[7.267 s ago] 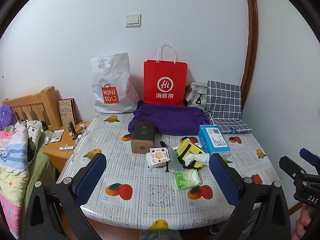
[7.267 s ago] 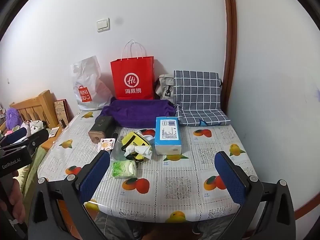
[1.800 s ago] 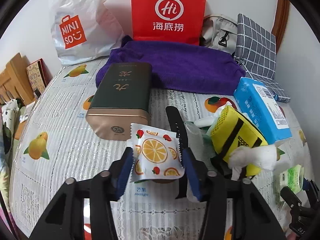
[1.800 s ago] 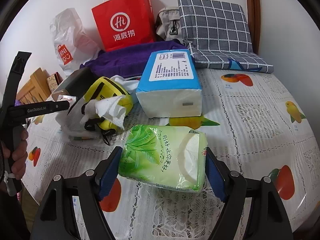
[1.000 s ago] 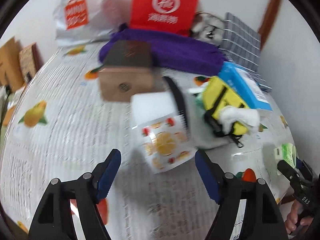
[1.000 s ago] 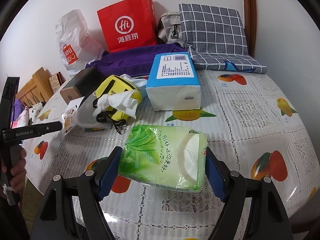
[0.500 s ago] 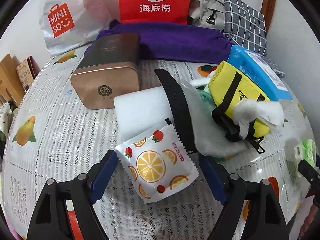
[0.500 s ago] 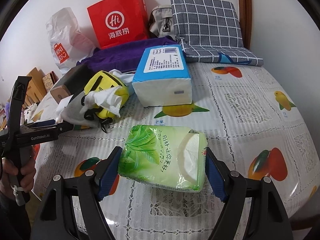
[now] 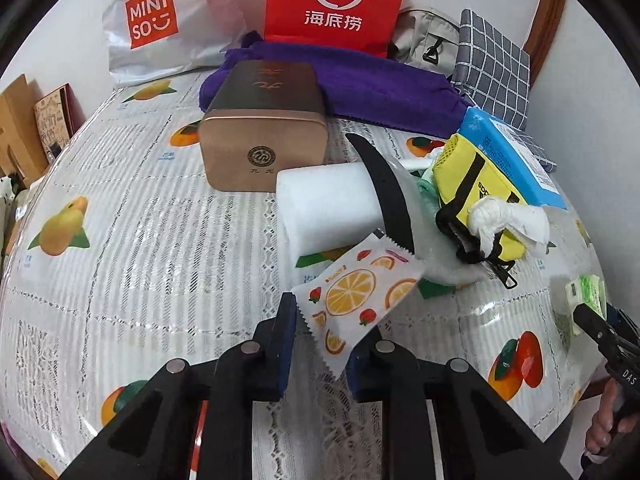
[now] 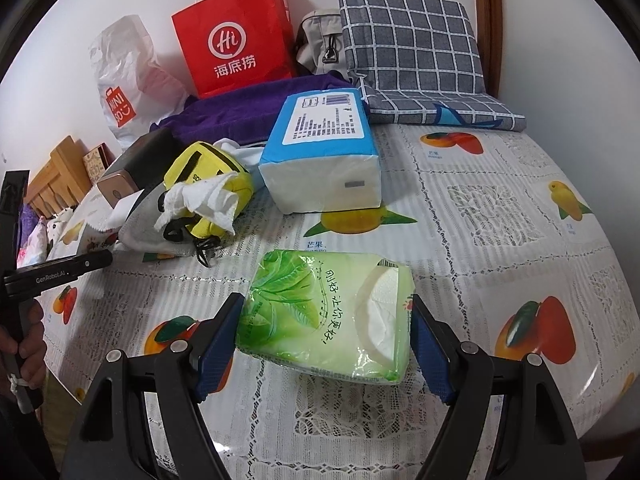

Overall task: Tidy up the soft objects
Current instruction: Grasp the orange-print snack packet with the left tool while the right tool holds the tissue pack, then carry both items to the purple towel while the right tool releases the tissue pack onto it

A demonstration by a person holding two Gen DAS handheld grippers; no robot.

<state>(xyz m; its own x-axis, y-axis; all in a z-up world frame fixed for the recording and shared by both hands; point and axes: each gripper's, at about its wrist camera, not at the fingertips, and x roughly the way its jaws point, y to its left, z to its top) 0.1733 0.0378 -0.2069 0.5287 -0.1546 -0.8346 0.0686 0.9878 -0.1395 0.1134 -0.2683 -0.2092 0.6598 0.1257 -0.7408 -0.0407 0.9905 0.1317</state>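
Note:
My left gripper (image 9: 326,340) is shut on a white sachet printed with oranges and strawberries (image 9: 356,290), pinching its near corner and holding it tilted above the table. My right gripper (image 10: 326,340) is shut on a green tissue pack (image 10: 326,314), its pads against both ends. A blue tissue pack (image 10: 324,156), a yellow pouch (image 10: 208,184) with crumpled white tissue (image 10: 204,202) and a white foam block (image 9: 324,208) lie in a pile mid-table. A purple towel (image 9: 372,88) lies at the back.
A bronze tin box (image 9: 264,136) stands left of the pile. A red paper bag (image 9: 336,4), a white Miniso bag (image 9: 160,28), a grey bag (image 10: 320,44) and a checked cushion (image 10: 412,56) line the wall. A black strap (image 9: 384,192) crosses the foam block.
My left gripper has closed on the orange-print sachet, which was lying loose between open jaws, and lifted it. My right gripper still holds the green tissue pack, little moved.

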